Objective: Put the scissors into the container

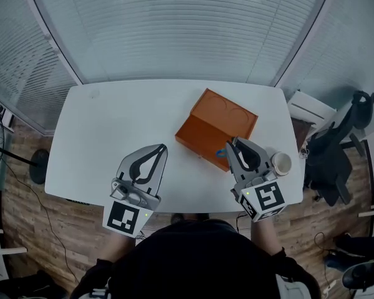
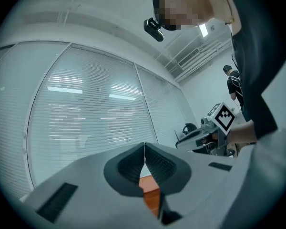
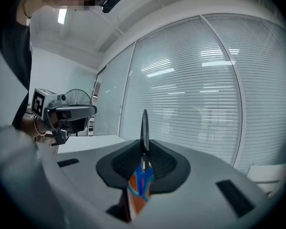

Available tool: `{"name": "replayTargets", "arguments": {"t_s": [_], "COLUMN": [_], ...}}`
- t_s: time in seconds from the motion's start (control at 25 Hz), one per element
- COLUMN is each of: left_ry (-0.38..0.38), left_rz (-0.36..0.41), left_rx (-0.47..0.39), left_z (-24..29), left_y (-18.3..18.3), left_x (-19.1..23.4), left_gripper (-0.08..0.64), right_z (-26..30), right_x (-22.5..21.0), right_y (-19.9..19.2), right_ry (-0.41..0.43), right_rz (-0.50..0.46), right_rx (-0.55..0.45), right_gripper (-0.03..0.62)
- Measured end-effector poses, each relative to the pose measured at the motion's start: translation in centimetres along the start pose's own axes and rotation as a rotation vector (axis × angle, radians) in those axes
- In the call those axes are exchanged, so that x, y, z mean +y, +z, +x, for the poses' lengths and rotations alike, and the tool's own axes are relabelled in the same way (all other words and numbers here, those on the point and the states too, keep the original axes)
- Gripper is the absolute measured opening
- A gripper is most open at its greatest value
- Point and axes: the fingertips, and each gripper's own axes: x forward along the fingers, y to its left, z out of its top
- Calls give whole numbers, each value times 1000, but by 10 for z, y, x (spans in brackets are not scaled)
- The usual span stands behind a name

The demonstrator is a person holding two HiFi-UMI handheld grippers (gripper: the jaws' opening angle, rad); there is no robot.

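Head view: one white table [image 1: 112, 123] is shown, on which one orange container [image 1: 215, 126] is set right of centre; two ring-shaped marks are counted on its upper face. Two grippers are held over the near edge, the left gripper [image 1: 160, 148] well apart from the container and the right gripper [image 1: 232, 143] at its near right corner, which is covered by that gripper. One round white object [image 1: 280, 163], whose kind cannot be made out, is seen just beside the right gripper. One dark office chair [image 1: 333, 151] is placed off the table's right end and is partly cut off.

Right gripper view: one pair of scissors [image 3: 143, 128] is clamped between the two jaws. One narrow blade edge is seen standing above the jaw tips, and the blue handles are seen below them; the middle part is hidden by the pads. In the head view only a small blue patch of the scissors is exposed, at the container's near edge; whether it touches the container cannot be told.

Left gripper view: the two jaws are pressed together at the tips, and nothing is held. Only a sliver of the orange container is visible through the gap beneath them.
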Motion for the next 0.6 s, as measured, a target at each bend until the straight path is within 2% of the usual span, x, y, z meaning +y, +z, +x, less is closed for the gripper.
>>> {"name": "replayTargets", "arguments": {"t_s": [0.6], "left_ry": [96], "left_rz": [0], "left_rx": [56], "left_z": [1], "left_y": [-13], "left_x": [2], "left_gripper": [15], "right_z": [41], "right_x": [-25], "right_y": [-64], "right_ry": [101], "right_rz": [-23], "right_rx": [177], "right_gripper": [57]}}
